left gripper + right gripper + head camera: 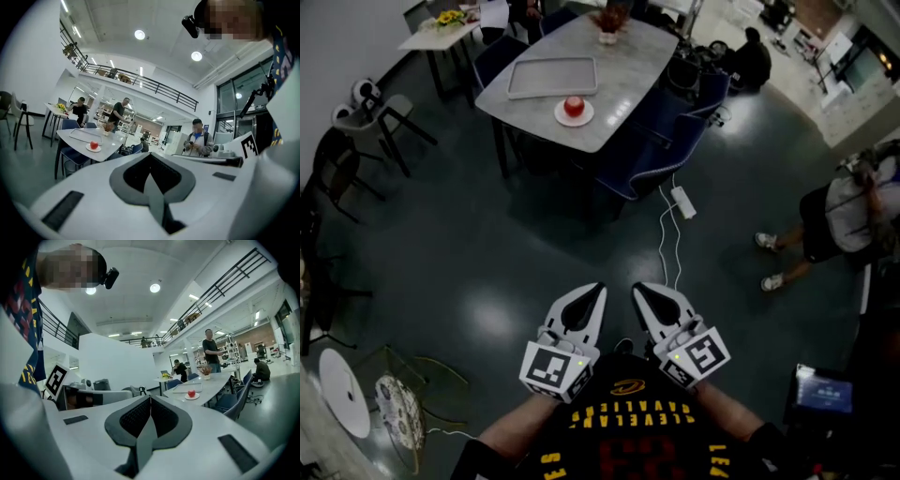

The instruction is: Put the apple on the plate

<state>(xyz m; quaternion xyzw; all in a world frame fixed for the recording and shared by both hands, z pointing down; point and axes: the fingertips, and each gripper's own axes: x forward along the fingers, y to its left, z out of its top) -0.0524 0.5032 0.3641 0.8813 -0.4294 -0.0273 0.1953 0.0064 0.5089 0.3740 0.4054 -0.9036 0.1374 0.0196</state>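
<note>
A red apple [574, 105] rests on a small white plate [560, 117] near the front edge of a grey table [619, 66], far ahead of me. Both gripper views catch the apple [94, 145] [191, 393] on its plate [89, 148] [186, 397] in the distance. My left gripper [598, 288] and right gripper [637, 287] hang side by side close to my body, over the dark floor, well short of the table. Each is shut with nothing between the jaws [150, 154] [150, 397].
A grey tray [551, 77] lies behind the plate. Blue chairs [670, 150] crowd the table's right side. A white power strip [682, 202] and cable trail across the floor. A person [844, 216] stands at the right. Chairs [366, 117] and a side table [441, 33] sit left.
</note>
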